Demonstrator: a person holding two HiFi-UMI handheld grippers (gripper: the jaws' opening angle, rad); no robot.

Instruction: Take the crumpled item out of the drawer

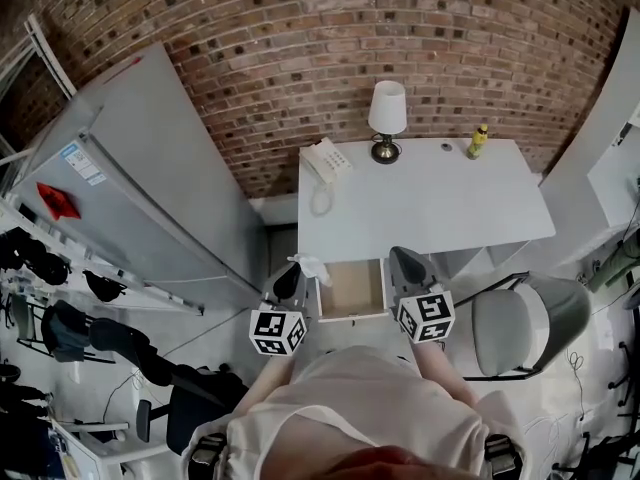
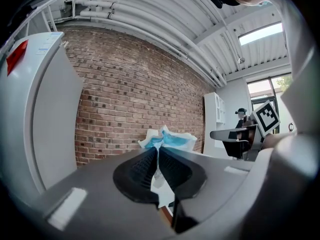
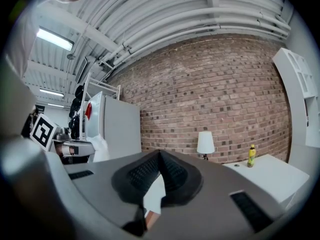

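Head view: the drawer (image 1: 352,290) stands open at centre frame, under the front edge of the desk (image 1: 440,208), and looks bare inside. The left gripper (image 1: 291,280) is just left of the drawer, with the item (image 1: 309,266) at its tip. The item is already outside the drawer, above its left wall. The right gripper (image 1: 404,264) sits just right of the drawer and carries nothing.

Left gripper view: the jaws are pinched on the item (image 2: 167,139), a white and blue wad sticking out past the tips at mid frame. Only a thin fold seems to be caught between the pads.

Right gripper view: the jaws meet at the tips with nothing between them. A lamp (image 3: 205,144) and a bottle (image 3: 251,155) stand on the desk at lower right.

The item looks as good as out. To finish well, the pinch should hold firm, since a light wad held by one fold could slip free. It should be carried smoothly away to the left, clear of the drawer wall, without jerks. The right gripper should stay out of that path.
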